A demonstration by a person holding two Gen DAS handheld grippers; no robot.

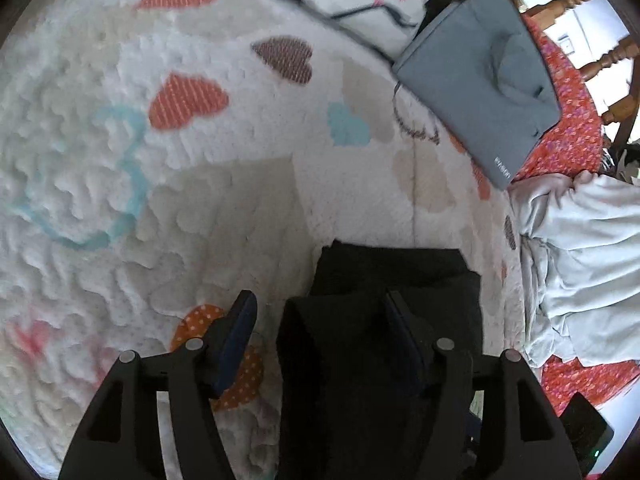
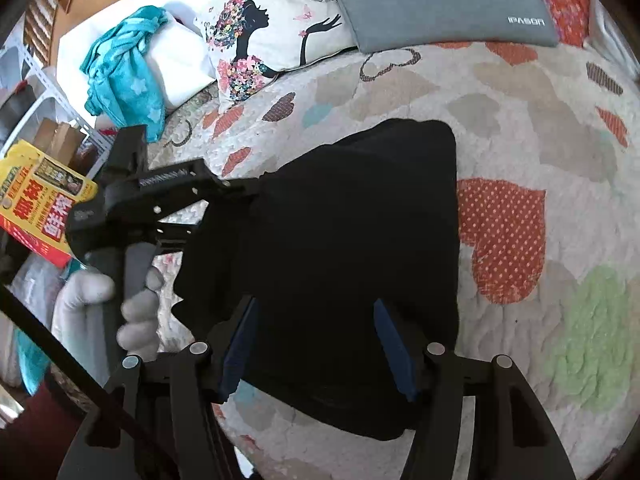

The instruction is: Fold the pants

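Black pants (image 2: 352, 264) on the quilted bed (image 2: 540, 128), long axis toward frame top, under both grippers (image 1: 320, 336) (image 2: 316, 344); fingers apart, gripping nothing.

A bed with a white heart-patterned quilt (image 2: 520, 128) is carrying folded black pants (image 2: 352, 248) at frame centre, a grey sleeve case (image 2: 432, 4) at top, a printed pillow (image 2: 272, 36) upper left.

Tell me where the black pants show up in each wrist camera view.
Left wrist: black pants at bottom centre, folded, partly behind the right-hand finger.
Right wrist: black pants fill the centre, running down between the fingers.
Shared landmark: grey laptop sleeve, upper right in both.
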